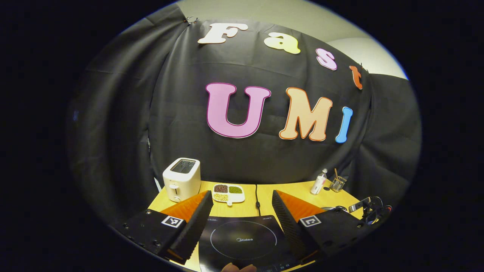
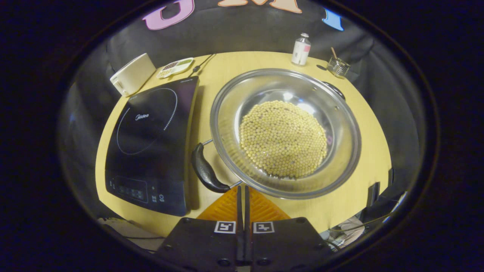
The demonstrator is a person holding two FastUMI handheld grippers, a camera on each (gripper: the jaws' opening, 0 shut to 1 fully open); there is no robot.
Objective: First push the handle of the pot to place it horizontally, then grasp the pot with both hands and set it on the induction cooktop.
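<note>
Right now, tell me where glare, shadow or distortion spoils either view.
Right gripper view: glare on the pot's steel wall above the soybeans; the induction cooktop shades the table beside it. Left gripper view: fisheye bends the table edge; cooktop ring stays legible.

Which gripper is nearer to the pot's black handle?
Right. The right gripper, fingers shut, sits just beside the handle at the pot. The left gripper hangs open over the cooktop, away from it.

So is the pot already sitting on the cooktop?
No, the pot stands on the bare table beside the cooktop, not on it.
</note>
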